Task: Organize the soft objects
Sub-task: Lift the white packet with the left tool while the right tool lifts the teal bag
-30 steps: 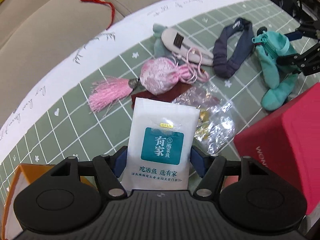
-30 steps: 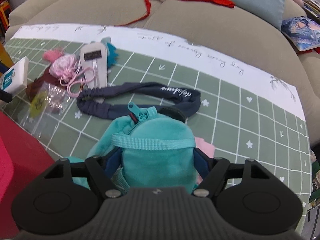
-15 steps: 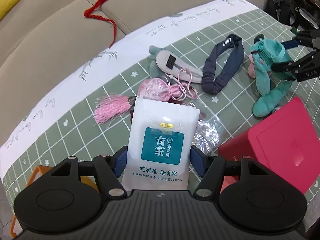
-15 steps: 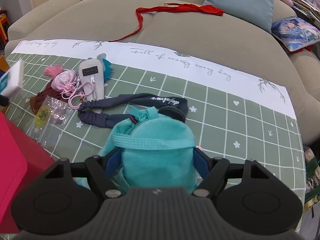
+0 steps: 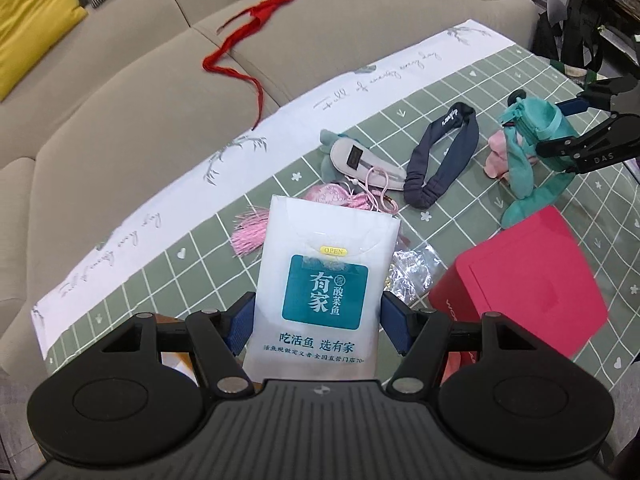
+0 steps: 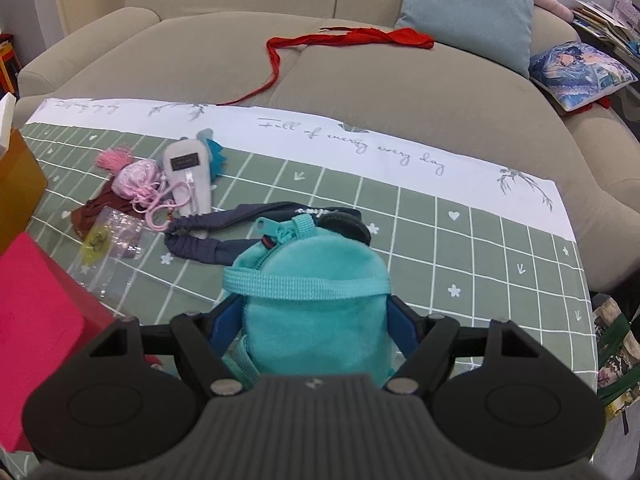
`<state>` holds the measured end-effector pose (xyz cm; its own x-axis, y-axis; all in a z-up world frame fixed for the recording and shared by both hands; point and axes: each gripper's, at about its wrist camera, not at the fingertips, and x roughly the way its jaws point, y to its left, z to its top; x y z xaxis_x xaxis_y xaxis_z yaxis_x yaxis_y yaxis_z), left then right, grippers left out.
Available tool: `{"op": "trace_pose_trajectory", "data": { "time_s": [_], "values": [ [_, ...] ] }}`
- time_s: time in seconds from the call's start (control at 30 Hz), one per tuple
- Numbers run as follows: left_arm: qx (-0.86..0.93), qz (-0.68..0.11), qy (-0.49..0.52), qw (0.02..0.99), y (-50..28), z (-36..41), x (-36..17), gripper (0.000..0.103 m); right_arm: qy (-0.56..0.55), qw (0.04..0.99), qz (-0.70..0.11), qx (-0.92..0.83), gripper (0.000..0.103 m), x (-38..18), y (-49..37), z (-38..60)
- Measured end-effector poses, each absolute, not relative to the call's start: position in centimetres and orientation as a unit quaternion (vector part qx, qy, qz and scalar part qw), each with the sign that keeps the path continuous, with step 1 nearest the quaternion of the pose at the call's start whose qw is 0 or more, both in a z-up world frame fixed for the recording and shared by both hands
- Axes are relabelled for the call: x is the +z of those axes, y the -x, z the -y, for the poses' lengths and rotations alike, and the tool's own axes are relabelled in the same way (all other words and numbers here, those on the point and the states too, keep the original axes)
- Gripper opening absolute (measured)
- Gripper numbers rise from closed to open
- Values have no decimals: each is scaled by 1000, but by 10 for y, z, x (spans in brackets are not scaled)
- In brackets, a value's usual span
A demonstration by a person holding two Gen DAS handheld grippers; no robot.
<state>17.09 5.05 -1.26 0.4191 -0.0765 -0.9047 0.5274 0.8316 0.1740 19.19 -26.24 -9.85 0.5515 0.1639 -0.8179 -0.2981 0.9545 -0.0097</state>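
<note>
The left gripper (image 5: 318,322) had its fingers clamped on a white tissue pack (image 5: 326,280), held upright above the counter (image 5: 192,264). The pack carried a yellow "OPEN" tab over a teal label with the large characters 有家 and smaller 酸菜鱼, then the line 吃活鱼 选有家; the finest print beneath was too small to read surely.

The right gripper (image 6: 316,320) had its fingers pressed against both sides of a teal plush pouch (image 6: 316,300) with a webbing strap and zipper, lifted clear of the counter.

On the green grid cloth (image 6: 460,248), the white border bore the script "Full of every every day". A navy headband (image 5: 444,160) showed small white lettering that could not be made out. Beside it lay a grey slipper-shaped pouch (image 5: 356,158) with a dark label, illegible, and touching it a pink satin drawstring bag (image 6: 138,174) with a pink tassel (image 5: 250,232). A clear plastic bag (image 6: 108,240) lay near a red box (image 5: 524,276) whose side showed letters beginning "WO". The right gripper's frame read "DAS" in the left wrist view. A red ribbon (image 6: 352,38) lay on the beige sofa (image 6: 160,60).
</note>
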Motion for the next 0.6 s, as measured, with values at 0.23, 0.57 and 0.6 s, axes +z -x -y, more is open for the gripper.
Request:
{"op": "trace_pose_trajectory", "data": {
  "time_s": [0.23,0.57,0.6],
  "values": [
    [-188,-489,-230,820,-151,-54,9,76,77,883,-441,139,75,-73,-184,256],
    [-183,-467,-213,839,-123,-80,33,76,113,896,-407,139,75,-15,-164,243],
    [-183,-465,-211,840,-121,-83,35,76,118,897,-403,138,75,-9,-162,242]
  ]
}}
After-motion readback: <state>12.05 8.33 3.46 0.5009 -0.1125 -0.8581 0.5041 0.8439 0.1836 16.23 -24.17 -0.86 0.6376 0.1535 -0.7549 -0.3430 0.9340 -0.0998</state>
